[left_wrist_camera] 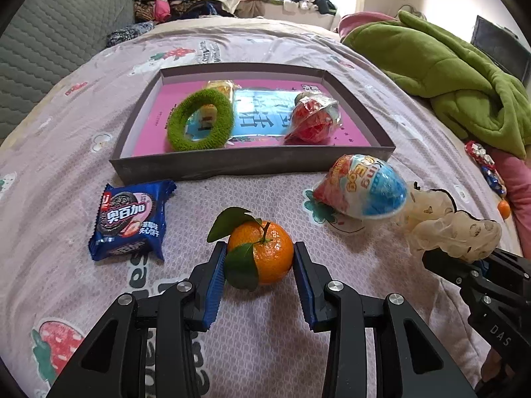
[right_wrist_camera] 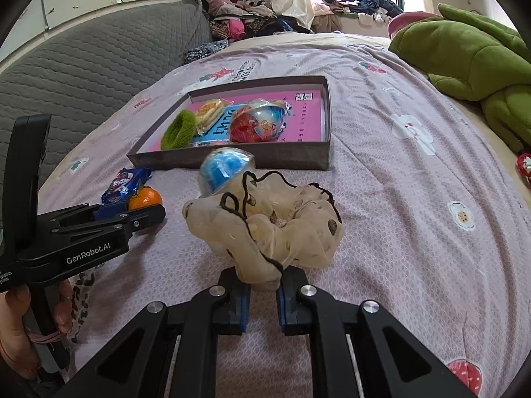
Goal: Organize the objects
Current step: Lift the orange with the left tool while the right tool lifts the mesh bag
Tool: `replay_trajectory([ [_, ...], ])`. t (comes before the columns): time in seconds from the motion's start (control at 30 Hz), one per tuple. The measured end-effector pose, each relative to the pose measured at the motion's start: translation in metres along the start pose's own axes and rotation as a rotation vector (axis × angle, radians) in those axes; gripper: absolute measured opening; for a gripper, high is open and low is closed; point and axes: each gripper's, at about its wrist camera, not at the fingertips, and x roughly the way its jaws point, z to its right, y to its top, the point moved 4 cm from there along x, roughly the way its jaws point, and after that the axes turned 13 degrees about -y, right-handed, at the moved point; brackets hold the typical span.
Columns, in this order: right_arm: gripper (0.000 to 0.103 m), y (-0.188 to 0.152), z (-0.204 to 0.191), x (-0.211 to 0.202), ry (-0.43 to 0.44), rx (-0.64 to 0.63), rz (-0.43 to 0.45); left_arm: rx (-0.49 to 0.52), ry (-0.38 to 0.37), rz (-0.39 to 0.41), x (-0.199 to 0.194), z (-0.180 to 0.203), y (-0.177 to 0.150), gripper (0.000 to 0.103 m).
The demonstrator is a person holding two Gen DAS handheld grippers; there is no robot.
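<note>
An orange mandarin [left_wrist_camera: 262, 255] with green leaves lies on the pink bedspread. My left gripper [left_wrist_camera: 260, 262] has a blue pad on each side of it, touching or nearly so. My right gripper [right_wrist_camera: 262, 282] is shut on a beige spotted scrunchie [right_wrist_camera: 265, 225] and holds it over the bed; it also shows in the left wrist view [left_wrist_camera: 451, 225]. The grey tray [left_wrist_camera: 252, 165] beyond holds a green scrunchie [left_wrist_camera: 199, 119], a red wrapped toy egg [left_wrist_camera: 312, 119] and a yellow snack [left_wrist_camera: 219, 86]. A blue and red surprise egg [left_wrist_camera: 361, 185] lies before the tray.
A blue cookie packet [left_wrist_camera: 131, 219] lies left of the mandarin. A green blanket [left_wrist_camera: 448, 73] is heaped at the right. A second small mandarin [left_wrist_camera: 504, 209] and candy wrappers [left_wrist_camera: 484, 162] lie at the right edge. A grey quilted headboard [right_wrist_camera: 83, 66] stands at the left.
</note>
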Motion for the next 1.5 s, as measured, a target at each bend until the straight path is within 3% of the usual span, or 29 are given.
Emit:
replay_trajectory([
  [1.5, 0.013, -0.021, -0.052, -0.059, 0.034, -0.019, 0.059, -0.015, -0.004, 0.068, -0.066, 0.007, -0.042, 0.040],
])
